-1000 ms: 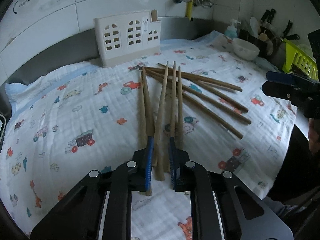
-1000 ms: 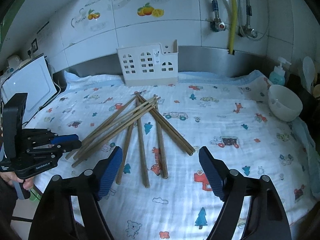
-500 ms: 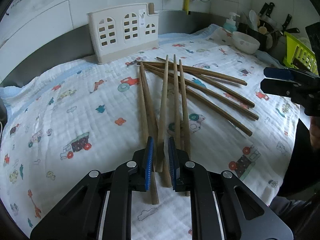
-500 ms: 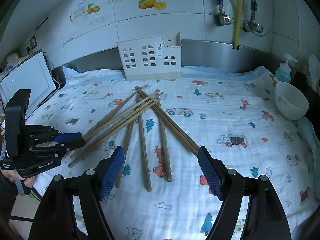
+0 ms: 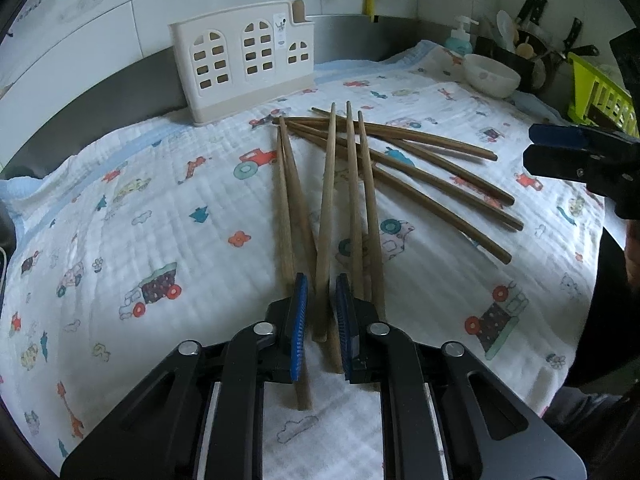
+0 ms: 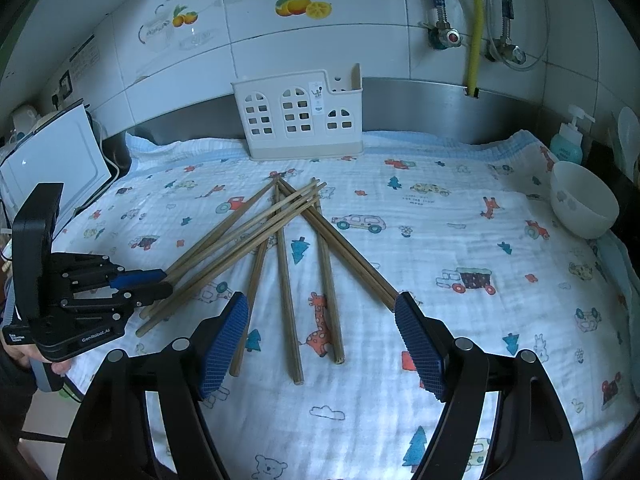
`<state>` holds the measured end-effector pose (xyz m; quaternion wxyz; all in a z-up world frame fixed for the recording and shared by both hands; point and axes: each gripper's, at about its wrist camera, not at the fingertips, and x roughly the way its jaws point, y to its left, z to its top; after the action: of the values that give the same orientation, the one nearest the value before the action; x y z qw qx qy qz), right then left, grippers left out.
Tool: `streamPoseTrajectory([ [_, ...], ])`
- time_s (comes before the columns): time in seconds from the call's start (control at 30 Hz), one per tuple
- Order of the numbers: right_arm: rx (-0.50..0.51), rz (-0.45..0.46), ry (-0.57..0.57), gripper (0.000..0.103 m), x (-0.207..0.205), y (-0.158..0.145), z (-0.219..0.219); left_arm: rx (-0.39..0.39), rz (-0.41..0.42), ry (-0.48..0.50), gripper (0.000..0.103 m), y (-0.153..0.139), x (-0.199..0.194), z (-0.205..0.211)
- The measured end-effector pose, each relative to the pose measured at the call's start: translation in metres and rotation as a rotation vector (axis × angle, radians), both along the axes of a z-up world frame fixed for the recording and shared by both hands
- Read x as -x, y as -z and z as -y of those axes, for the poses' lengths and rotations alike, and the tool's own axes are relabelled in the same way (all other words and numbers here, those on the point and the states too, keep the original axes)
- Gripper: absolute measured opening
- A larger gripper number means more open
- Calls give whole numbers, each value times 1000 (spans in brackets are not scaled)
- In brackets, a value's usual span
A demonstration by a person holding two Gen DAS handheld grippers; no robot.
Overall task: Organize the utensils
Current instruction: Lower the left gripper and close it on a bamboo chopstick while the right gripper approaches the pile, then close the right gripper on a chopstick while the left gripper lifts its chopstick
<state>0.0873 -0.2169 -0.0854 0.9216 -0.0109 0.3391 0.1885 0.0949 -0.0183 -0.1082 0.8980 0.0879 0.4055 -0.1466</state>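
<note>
Left gripper (image 5: 321, 308) at the near ends of the fanned wooden chopsticks (image 5: 362, 184) on the cloth-covered tabletop (image 5: 132, 208). Over the last second we see its blue pads draw inward from a wider gap until they bracket a single chopstick (image 5: 325, 216); they now stand narrowly apart on either side of it, and we cannot confirm firm contact. The chopstick lies on the cloth among its neighbours, not yet lifted. We read this as the grasp closing on one utensil, with none yet in the white utensil holder (image 5: 244, 68) at the back wall. The right gripper (image 6: 320, 344) hangs wide apart and empty above the other ends of the pile, little changed in position.
</note>
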Motion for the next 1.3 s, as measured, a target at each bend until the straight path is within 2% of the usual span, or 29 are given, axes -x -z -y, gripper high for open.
streamPoseTrajectory([
  [0.3,-4,2,-1,73,1,1,-1,43,32,-17,5,-13,3,-6],
  [0.37,-2,-1,-4,69,1,2,-2,68,51,-26,5,-21,5,-9],
  [0.53,-8,-10,-15,67,1,5,-7,115,86,-27,5,-36,12,-9],
  [0.63,-6,-15,-16,63,1,7,-7,158,103,-40,5,-44,13,-13],
  [0.83,17,-23,29,55,-13,12,8,214,142,-66,5,-56,13,-18],
  [1.03,14,-33,52,50,-30,13,25,226,157,-72,5,-61,9,-19],
  [1.23,4,-37,17,49,-31,15,19,237,161,-86,5,-66,10,-25],
  [1.3,13,-39,22,45,-35,17,20,240,164,-91,5,-68,11,-27],
])
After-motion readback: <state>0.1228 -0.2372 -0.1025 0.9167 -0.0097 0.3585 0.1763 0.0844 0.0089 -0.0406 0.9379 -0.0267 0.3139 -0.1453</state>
